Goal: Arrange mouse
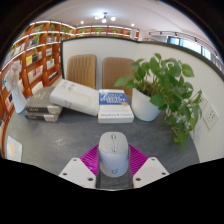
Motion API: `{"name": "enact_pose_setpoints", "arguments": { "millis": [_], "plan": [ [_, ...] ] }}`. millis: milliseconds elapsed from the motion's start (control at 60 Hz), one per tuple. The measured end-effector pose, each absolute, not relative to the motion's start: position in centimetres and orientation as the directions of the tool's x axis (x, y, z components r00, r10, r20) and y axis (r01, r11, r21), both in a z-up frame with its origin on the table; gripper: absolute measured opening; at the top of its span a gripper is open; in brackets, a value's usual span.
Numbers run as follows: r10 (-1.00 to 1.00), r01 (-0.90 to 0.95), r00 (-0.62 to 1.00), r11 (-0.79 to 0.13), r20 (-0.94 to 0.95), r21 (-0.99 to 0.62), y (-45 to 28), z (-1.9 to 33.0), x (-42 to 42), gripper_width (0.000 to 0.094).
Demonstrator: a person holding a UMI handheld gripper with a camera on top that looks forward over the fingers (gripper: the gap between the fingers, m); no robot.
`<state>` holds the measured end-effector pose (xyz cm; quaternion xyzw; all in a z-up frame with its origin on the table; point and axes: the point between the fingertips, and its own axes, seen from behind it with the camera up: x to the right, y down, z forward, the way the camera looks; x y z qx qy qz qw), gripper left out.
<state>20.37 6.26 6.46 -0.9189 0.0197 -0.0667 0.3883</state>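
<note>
Your tool (114,172) is holding the mouse (114,152): the white-grey mouse sits between the two fingers (78,172), and the magenta pads (94,158) lie close against its two sides, so it looks grasped. The mouse points forward, away from you, and its back end is low between the fingertips. Just ahead of it the grey tabletop (70,135) is bare, so you have open room in front and to the left side. Farther ahead lies a book with a blue cover (115,101) on top of a white stack, and left of it a tilted white box (74,96) leans over some darker flat things. To the right stands a potted plant (160,85) in a white pot, and its leaves hang over the right part of the tabletop, near the wall. Behind the tabletop's far edge you see two wooden chair backs (100,70), and bookshelves (35,60) stand along the left.
</note>
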Motion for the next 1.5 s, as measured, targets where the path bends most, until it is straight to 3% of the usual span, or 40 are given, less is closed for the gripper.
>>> {"name": "enact_pose_setpoints", "arguments": {
  "millis": [233, 317, 417, 550, 700, 867, 1017, 1150, 1350, 1383, 1450, 1500],
  "plan": [
    [-0.163, -0.028, 0.984, -0.531, 0.070, -0.847, 7.0, 21.7, 6.7, 0.0370],
    [-0.134, -0.010, 0.989, -0.489, 0.064, -0.872, 6.7, 25.1, -0.7, 0.0368],
    [-0.063, 0.000, 0.997, -0.477, 0.034, -0.879, 6.9, 26.5, -8.9, 0.0370],
    [0.014, 0.007, 1.000, -0.520, 0.000, -0.854, 5.6, 22.9, -19.3, 0.0368],
    [0.079, 0.038, 0.997, -0.616, -0.014, -0.787, 3.2, 14.1, -26.9, 0.0367],
    [0.091, 0.045, 0.995, -0.737, -0.033, -0.674, -0.8, 3.8, -30.1, 0.0369],
    [0.098, 0.074, 0.995, -0.786, -0.005, -0.614, -3.7, -1.5, -30.7, 0.0369],
    [0.065, 0.043, 0.998, -0.771, -0.011, -0.635, -3.8, -1.9, -30.8, 0.0378],
    [0.063, 0.052, 0.998, -0.764, 0.007, -0.644, -3.6, -1.7, -30.8, 0.0508],
    [0.060, 0.053, 0.998, -0.775, 0.011, -0.630, -3.7, -1.8, -30.6, 0.0579],
    [0.033, 0.048, 0.999, -0.790, 0.035, -0.611, -4.0, -1.3, -29.6, 0.0840],
    [0.034, 0.044, 0.999, -0.784, 0.029, -0.620, -3.9, -0.3, -29.5, 0.0871]
  ]
}}
